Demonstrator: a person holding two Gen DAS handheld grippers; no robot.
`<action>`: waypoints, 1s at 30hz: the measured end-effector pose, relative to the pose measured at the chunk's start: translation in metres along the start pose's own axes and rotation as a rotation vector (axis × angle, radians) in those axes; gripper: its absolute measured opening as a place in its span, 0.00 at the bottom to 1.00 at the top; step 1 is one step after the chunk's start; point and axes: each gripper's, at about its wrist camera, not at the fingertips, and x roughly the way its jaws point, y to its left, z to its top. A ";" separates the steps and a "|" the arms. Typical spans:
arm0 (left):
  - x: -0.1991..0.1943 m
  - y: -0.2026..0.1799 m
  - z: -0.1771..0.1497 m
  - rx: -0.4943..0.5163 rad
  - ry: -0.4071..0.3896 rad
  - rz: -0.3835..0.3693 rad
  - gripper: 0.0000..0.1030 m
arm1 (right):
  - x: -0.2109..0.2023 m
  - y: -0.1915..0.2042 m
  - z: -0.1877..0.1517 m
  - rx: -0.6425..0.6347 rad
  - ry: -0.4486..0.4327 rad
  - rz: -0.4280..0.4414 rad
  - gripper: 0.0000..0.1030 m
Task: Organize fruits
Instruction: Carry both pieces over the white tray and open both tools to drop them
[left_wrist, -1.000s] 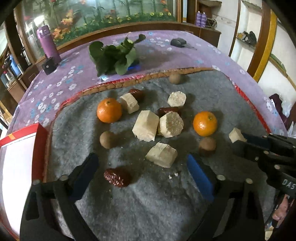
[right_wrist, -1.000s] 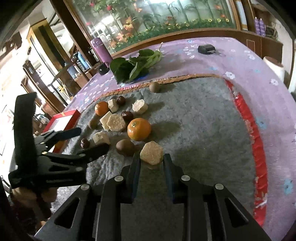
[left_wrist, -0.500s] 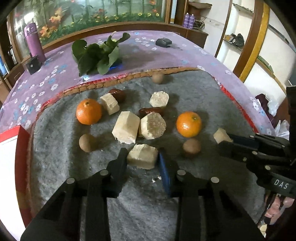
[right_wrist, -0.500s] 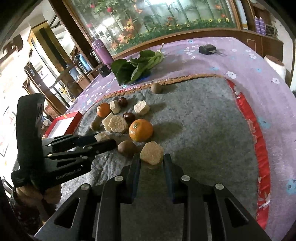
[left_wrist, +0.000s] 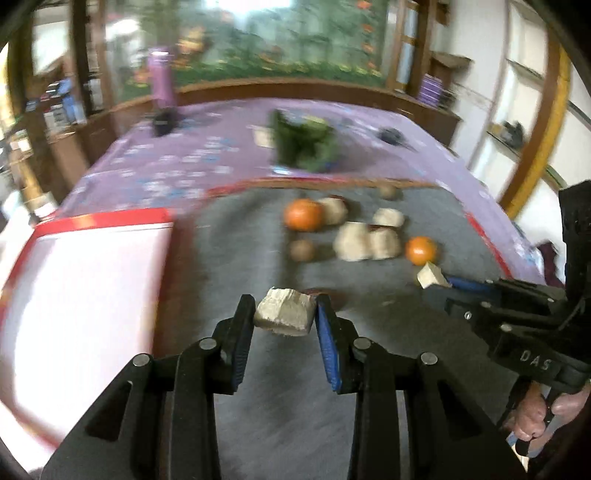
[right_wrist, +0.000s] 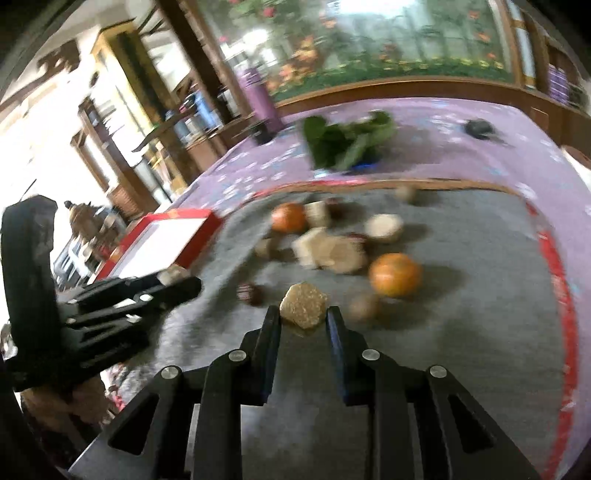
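Observation:
My left gripper (left_wrist: 285, 314) is shut on a pale cut fruit chunk (left_wrist: 284, 312) and holds it above the grey mat (left_wrist: 236, 266). My right gripper (right_wrist: 303, 315) is shut on a tan hexagonal fruit chunk (right_wrist: 303, 304), also lifted off the mat. On the mat lie two oranges (left_wrist: 303, 215) (left_wrist: 420, 250), several pale chunks (left_wrist: 354, 242), small brown round fruits (left_wrist: 302, 250) and a dark red date (right_wrist: 251, 291). The right gripper with its chunk (left_wrist: 430, 275) shows at the right of the left wrist view. The left gripper (right_wrist: 177, 282) shows at the left of the right wrist view.
A red-rimmed white tray (left_wrist: 81, 280) lies left of the mat. Green leaves (left_wrist: 306, 144), a purple bottle (left_wrist: 161, 79), and small dark items (left_wrist: 391, 134) sit on the purple flowered cloth behind. A glass cabinet and shelves stand beyond the table.
My left gripper has lifted its pale chunk off the mat and swung left toward the red-rimmed tray. My right gripper has lifted its tan chunk and shifted left. Both views are motion-blurred.

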 end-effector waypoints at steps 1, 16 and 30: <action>-0.007 0.011 -0.003 -0.021 -0.011 0.031 0.30 | 0.006 0.011 0.001 -0.020 0.009 0.015 0.25; -0.029 0.142 -0.055 -0.212 0.013 0.372 0.30 | 0.085 0.187 0.006 -0.280 0.090 0.202 0.24; -0.030 0.150 -0.065 -0.191 0.027 0.497 0.42 | 0.101 0.198 -0.002 -0.288 0.121 0.155 0.31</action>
